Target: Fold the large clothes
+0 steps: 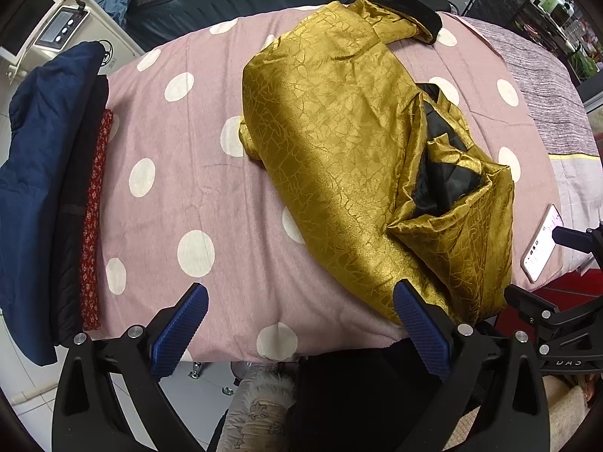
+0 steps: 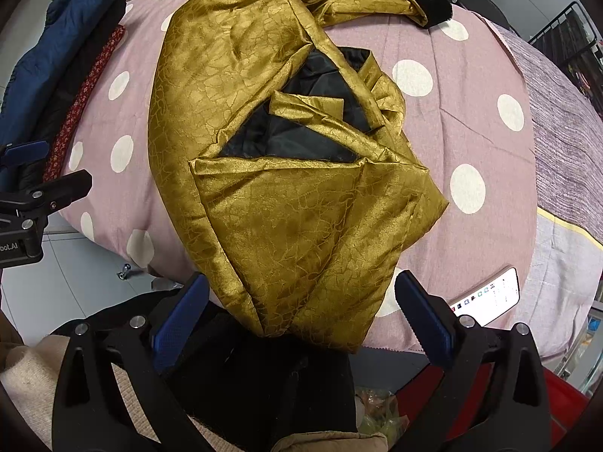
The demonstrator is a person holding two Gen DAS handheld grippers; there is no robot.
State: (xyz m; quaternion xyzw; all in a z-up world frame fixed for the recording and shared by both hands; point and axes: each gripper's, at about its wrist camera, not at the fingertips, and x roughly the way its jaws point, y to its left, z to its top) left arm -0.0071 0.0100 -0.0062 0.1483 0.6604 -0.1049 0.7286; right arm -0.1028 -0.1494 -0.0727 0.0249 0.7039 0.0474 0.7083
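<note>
A large gold patterned jacket (image 1: 339, 143) with black lining (image 1: 441, 173) and a black cuff (image 1: 414, 7) lies partly folded on the pink polka-dot bed cover (image 1: 181, 158). Its near end hangs over the bed's front edge. In the right wrist view the jacket (image 2: 271, 196) fills the middle, its lining (image 2: 301, 132) showing in a triangular gap. My left gripper (image 1: 299, 324) is open and empty at the bed's front edge, left of the jacket's near end. My right gripper (image 2: 301, 312) is open, its jaws either side of the jacket's hanging end, not touching it.
A stack of folded dark blue, black and red-patterned clothes (image 1: 49, 188) lies at the bed's left side. A phone (image 1: 542, 241) with a lit screen lies at the right front edge, also in the right wrist view (image 2: 490, 297). A wire rack (image 1: 527, 3) stands far right.
</note>
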